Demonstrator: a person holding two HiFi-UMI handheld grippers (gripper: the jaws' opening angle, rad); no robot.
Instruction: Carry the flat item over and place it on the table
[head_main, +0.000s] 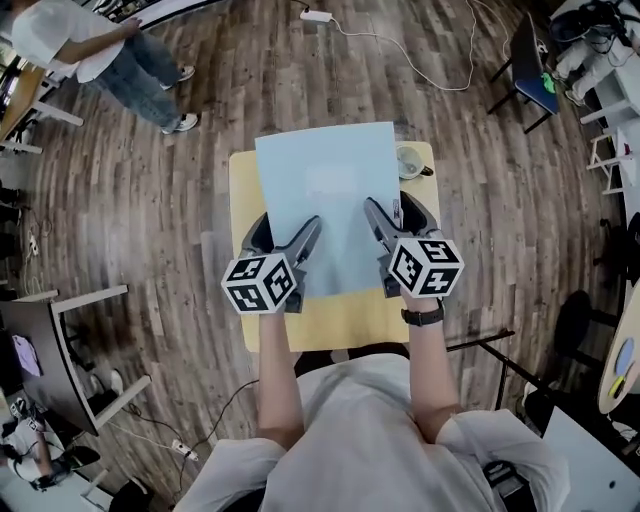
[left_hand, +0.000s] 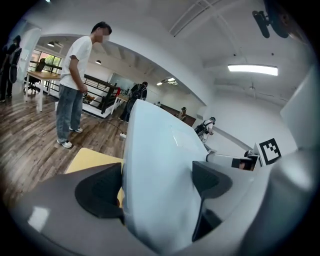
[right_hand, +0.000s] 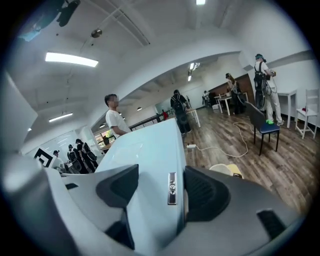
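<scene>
Clenched on the near edge of the pale blue flat rectangular panel (head_main: 325, 190): left tongs (head_main: 285, 232) at 7 o'clock, right tongs (head_main: 396, 215) at 5. Stretching lengthwise toward 12 o'clock above the yellow square tabletop (head_main: 320, 315), beside a white cup (head_main: 409, 160) at 1 o'clock.

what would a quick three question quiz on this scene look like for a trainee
1. True or false: only the right tool grips the blue board.
2. What stands at the far right corner of the table, beside the board? A) a cup B) a bottle C) a book
3. Fill in: the table top is ___ in colour.
Key: 1 false, the left tool is shut on the board too. 2 A, the cup. 3 yellow.
</scene>
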